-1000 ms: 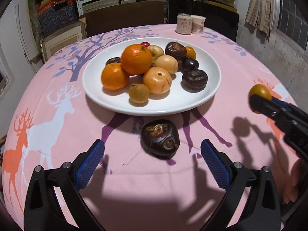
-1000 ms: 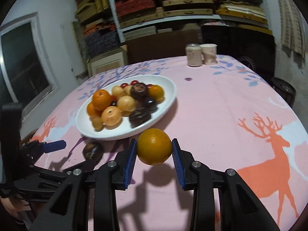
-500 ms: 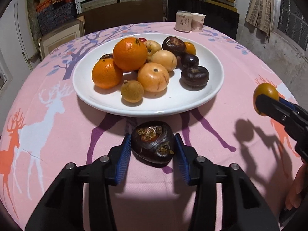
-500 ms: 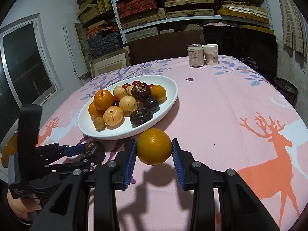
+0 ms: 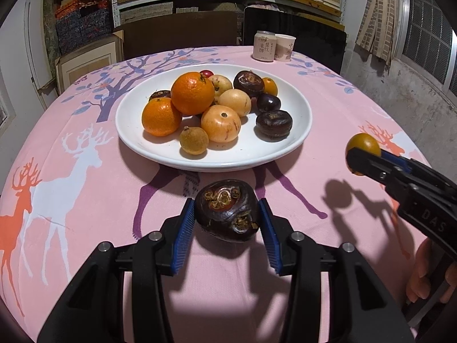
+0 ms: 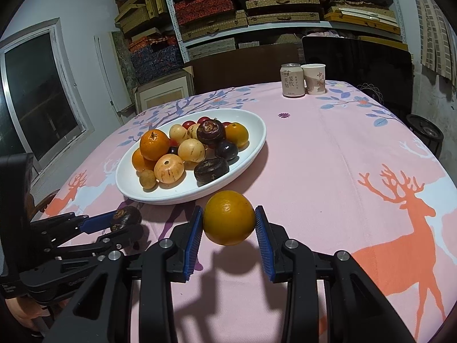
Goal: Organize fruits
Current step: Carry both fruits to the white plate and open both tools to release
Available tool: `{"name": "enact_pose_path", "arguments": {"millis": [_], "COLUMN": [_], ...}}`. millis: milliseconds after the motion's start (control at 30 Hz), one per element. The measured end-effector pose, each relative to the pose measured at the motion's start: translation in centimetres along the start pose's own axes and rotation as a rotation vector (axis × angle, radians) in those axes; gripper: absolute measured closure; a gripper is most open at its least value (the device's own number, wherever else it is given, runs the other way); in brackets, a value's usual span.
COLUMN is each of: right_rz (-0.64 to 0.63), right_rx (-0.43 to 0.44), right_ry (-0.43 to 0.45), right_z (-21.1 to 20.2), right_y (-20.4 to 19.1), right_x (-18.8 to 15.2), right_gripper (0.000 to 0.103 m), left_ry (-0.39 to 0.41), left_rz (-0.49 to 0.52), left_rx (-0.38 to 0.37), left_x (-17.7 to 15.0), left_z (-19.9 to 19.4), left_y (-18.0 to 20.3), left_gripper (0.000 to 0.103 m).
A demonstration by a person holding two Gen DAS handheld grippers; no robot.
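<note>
left gripper [image 5: 227, 223]: blue pads clamped on both sides of the dark fruit [image 5: 227, 213], just in front of the plate [image 5: 137, 108], near the cloth [image 5: 71, 188]
right gripper [image 6: 229, 227]: pads squeezed on the orange [image 6: 229, 217], held above the cloth, near the plate's front rim
plate: white, piled with oranges, pale and dark fruits
far edge: can [image 6: 292, 80] and cup [image 6: 314, 79] side by side
</note>
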State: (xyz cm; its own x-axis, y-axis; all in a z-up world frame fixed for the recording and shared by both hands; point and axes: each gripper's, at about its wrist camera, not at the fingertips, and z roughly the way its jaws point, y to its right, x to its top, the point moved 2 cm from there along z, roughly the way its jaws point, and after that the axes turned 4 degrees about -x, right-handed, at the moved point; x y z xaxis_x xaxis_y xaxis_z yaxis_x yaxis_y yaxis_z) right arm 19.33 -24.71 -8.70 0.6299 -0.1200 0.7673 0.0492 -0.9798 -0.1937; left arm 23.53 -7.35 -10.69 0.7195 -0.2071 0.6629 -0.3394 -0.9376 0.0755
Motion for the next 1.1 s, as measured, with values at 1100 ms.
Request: {"name": "enact_pose_path", "arguments": {"millis": [1100], "right_rz": [-0.117], "right_rx": [0.151], "right_ry": [-0.039], "right_z": [3.5], "right_y": [-4.1], "right_x": [10.1], "right_gripper": [0.066], "left_ry": [0.077], "left_rz": [-0.084], "left_rx": [-0.018], "left_x": [14.4], "left_z": [2.4], "left_y": [-6.9], "left_gripper": [0.059]}}
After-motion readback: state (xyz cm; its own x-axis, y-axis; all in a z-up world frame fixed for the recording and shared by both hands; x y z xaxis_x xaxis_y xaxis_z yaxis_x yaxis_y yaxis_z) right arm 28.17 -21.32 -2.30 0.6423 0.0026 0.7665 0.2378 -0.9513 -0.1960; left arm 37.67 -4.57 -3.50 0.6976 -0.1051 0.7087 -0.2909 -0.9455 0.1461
